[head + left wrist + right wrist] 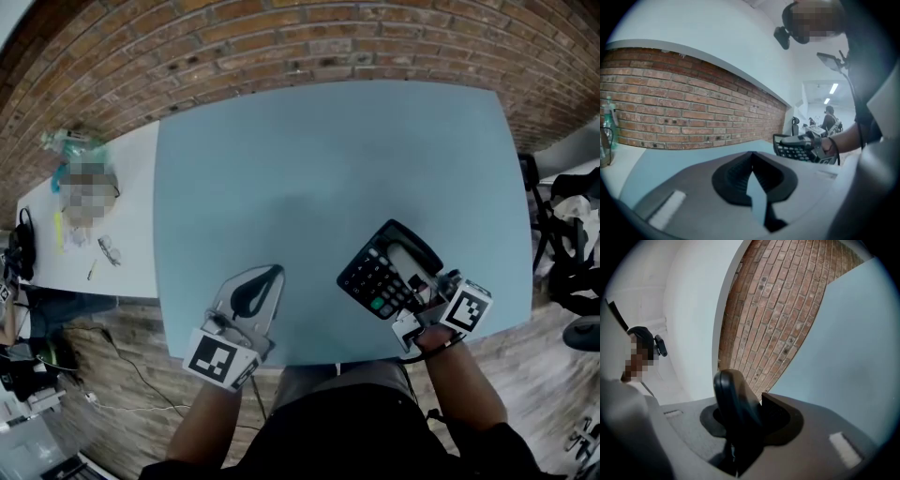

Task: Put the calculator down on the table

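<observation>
Calculator (370, 279) keys from above; edge-on in right hand-held gripper (749, 411)

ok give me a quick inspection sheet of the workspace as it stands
surface: blue table, nothing seen lying on it
job's things: calculator, keys up, in the right gripper near the table's front right edge; touching it or not, cannot tell
clutter: bottle and glasses on the white side table
grippers: left gripper jaws together, empty; right gripper jaws shut on the calculator
cables: one thin cable on the floor
surroundings: brick wall, wooden floor
</observation>
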`<state>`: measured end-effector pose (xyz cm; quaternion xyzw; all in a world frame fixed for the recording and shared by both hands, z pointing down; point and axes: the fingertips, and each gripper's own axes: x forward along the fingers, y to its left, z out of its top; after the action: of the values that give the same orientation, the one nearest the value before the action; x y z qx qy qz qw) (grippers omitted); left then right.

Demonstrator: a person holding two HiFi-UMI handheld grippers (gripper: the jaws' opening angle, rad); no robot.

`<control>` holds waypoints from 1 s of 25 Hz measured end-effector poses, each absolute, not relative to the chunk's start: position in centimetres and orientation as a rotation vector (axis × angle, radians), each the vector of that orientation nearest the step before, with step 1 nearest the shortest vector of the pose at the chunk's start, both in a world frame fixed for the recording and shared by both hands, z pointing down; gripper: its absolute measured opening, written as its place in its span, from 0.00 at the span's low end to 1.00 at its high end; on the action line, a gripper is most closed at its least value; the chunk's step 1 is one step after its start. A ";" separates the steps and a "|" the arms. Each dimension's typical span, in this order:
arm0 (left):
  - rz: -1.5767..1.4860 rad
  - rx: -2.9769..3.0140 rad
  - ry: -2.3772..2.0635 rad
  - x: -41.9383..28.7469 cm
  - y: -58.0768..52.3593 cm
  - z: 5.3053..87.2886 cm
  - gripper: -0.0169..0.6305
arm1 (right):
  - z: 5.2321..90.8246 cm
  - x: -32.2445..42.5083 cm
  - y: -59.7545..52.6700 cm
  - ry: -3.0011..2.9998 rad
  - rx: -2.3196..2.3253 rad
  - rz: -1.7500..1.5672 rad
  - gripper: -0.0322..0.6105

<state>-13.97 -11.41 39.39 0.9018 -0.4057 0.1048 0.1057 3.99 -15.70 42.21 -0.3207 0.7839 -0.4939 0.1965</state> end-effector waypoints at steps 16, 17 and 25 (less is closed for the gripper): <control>0.344 2.631 -1.164 -13.5 -11.5 41.1 0.03 | 44.7 4.5 -15.8 2.181 -0.931 -1.426 0.25; 0.343 2.631 -1.162 -13.4 -11.5 41.2 0.03 | 44.8 4.5 -15.7 2.174 -0.930 -1.434 0.25; 0.348 2.621 -1.150 -12.9 -11.4 42.0 0.03 | 45.7 4.4 -15.6 2.155 -0.919 -1.468 0.25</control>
<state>-12.87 -11.44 42.05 0.9014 -0.3956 0.1196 0.1288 4.42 -15.64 45.66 -0.3266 0.7657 -0.5216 0.1872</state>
